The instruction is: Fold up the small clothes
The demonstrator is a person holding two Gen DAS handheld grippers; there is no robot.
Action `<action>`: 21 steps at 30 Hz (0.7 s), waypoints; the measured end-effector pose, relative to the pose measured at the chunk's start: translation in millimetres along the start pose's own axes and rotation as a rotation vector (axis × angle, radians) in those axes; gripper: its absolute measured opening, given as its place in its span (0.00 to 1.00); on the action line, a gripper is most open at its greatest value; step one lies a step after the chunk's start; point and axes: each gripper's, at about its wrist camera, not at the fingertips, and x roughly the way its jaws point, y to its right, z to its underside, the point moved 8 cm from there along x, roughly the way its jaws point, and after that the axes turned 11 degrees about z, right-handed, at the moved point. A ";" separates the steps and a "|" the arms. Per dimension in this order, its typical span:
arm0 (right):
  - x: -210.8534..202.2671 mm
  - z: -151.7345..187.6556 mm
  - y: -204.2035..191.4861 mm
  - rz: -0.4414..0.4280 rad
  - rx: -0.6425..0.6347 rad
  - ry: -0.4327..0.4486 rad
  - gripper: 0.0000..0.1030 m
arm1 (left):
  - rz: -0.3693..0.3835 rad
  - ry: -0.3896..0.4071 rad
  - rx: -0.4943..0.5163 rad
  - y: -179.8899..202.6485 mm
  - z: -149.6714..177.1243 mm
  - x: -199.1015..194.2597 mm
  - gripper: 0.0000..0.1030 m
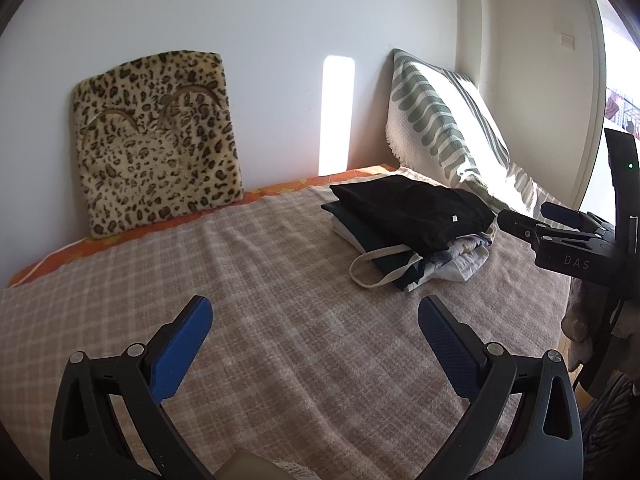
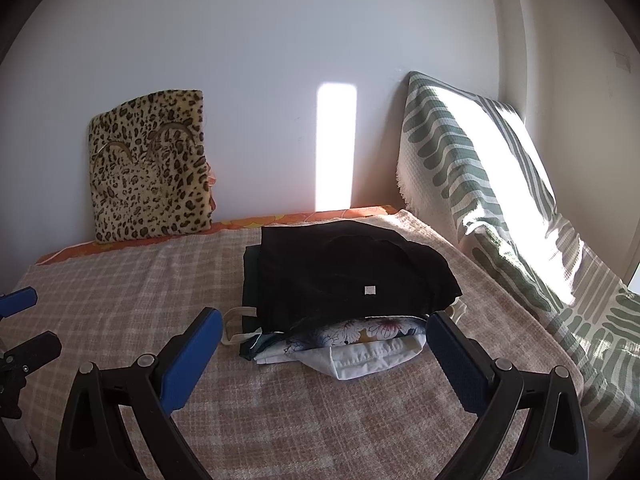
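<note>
A stack of folded small clothes (image 2: pixel 344 280) lies on the checked blanket (image 2: pixel 140 292). A black garment with a small white tag is on top, over a floral piece (image 2: pixel 372 330), a white piece (image 2: pixel 360 360) and a dark one with a cream strap (image 1: pixel 372 268). The stack also shows in the left wrist view (image 1: pixel 412 216). My right gripper (image 2: pixel 324 332) is open and empty, its jaws standing at either side of the stack's near edge. My left gripper (image 1: pixel 316 320) is open and empty over bare blanket, left of the stack.
A leopard-print cushion (image 1: pixel 156 140) leans on the white wall at the back left. A green-and-white striped pillow (image 2: pixel 480 184) leans at the right, in sunlight. An orange sheet edge (image 1: pixel 280 188) runs along the wall. The bed's right edge is beside the right gripper's body (image 1: pixel 560 240).
</note>
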 end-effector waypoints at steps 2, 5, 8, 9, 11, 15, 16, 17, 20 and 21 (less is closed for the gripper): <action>-0.1 0.9 0.0 0.005 0.001 0.001 1.00 | 0.004 -0.002 -0.002 -0.3 -0.3 0.2 0.99; -0.1 2.0 0.6 0.006 0.007 -0.002 1.00 | 0.008 -0.003 -0.003 -0.5 -0.4 0.4 0.99; -0.4 2.2 0.6 0.007 0.007 -0.002 1.00 | 0.004 0.000 0.001 -0.5 -0.1 -0.1 0.99; -0.1 2.5 0.4 0.007 0.006 -0.002 1.00 | 0.003 -0.001 0.001 -0.6 0.0 -0.2 0.99; -0.5 2.1 0.4 0.007 0.009 -0.002 1.00 | 0.003 -0.001 -0.003 -0.6 0.1 -0.6 0.99; -0.1 2.2 0.3 0.008 0.008 -0.002 1.00 | 0.003 -0.004 -0.001 0.0 0.7 -1.0 0.99; 0.2 1.8 0.4 0.008 0.007 -0.001 1.00 | 0.003 -0.003 -0.001 0.2 0.9 -1.1 0.99; -0.7 2.2 0.6 0.009 0.008 0.000 1.00 | 0.002 -0.002 0.000 0.2 0.8 -1.1 0.99; -0.8 2.6 0.8 0.011 0.009 0.000 1.00 | 0.001 -0.001 0.004 1.2 0.6 -2.0 0.99; -0.2 2.3 0.7 0.010 0.010 0.000 1.00 | 0.001 0.000 0.004 1.4 0.6 -2.1 0.99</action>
